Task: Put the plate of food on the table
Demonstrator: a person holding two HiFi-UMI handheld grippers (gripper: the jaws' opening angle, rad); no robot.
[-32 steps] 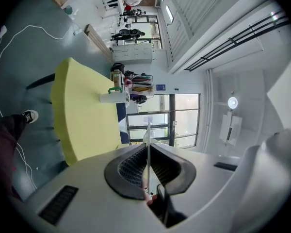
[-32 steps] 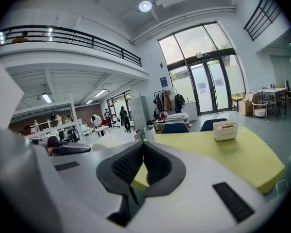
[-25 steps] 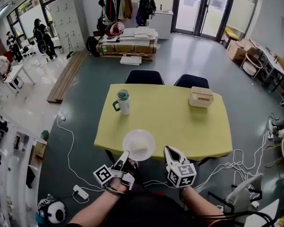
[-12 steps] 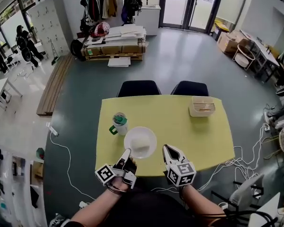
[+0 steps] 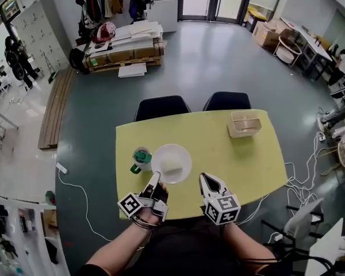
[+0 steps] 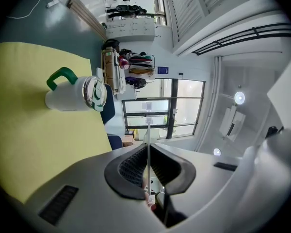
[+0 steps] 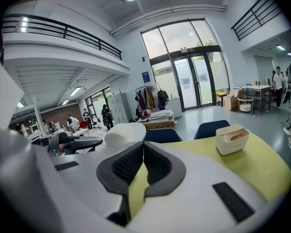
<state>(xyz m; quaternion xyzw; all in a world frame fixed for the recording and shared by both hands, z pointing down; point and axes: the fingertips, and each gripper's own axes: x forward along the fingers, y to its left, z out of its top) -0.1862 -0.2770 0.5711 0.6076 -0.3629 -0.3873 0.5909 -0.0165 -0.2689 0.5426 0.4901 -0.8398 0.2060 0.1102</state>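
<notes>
Plate of food (image 5: 171,163), white and shallow, sits over the yellow table (image 5: 241,160) just right of the green-lidded mug (image 5: 141,158); touching the top or hanging just above it, I can't tell. Left gripper (image 5: 156,180) is pinched tight on the near rim, the thin edge caught between its pads (image 6: 131,166). Right gripper (image 5: 204,180), further right of the mug, is closed on nothing. I'd judge the plate stiff, light and breakable, tippy from one edge with that pale heap (image 5: 171,167) loose on it, so keep it level. No brand or readable writing, only square markers.
</notes>
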